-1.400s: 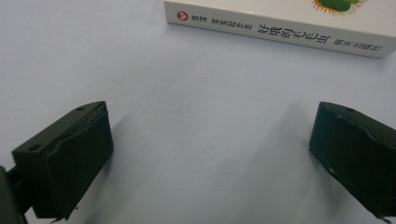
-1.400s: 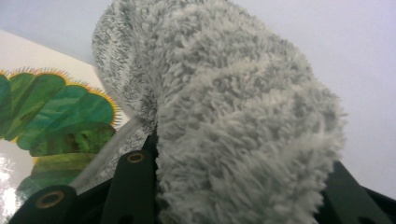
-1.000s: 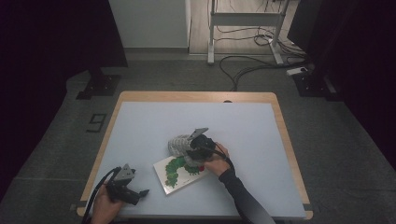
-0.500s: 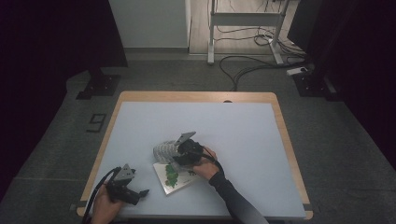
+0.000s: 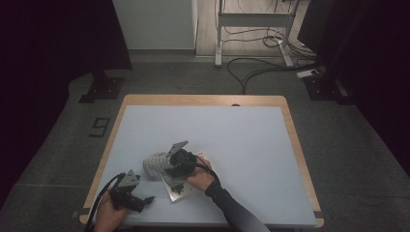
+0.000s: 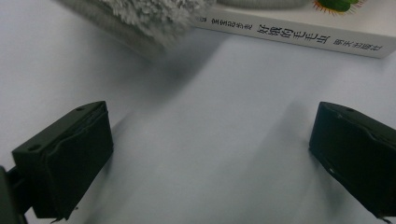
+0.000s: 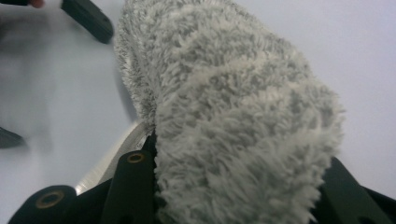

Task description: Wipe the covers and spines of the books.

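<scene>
Two grippers work near the table's (image 5: 145, 121) front-left corner: the right gripper (image 5: 180, 162) is clamped on one fluffy grey cloth (image 7: 224, 116) over one white book (image 6: 299, 35), while the left gripper (image 5: 129, 197) rests with jaws apart by the front edge.

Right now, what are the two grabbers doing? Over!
Right gripper shut on fluffy grey cloth, over the book. Left gripper open, empty, low on the table. Nothing between them.
</scene>
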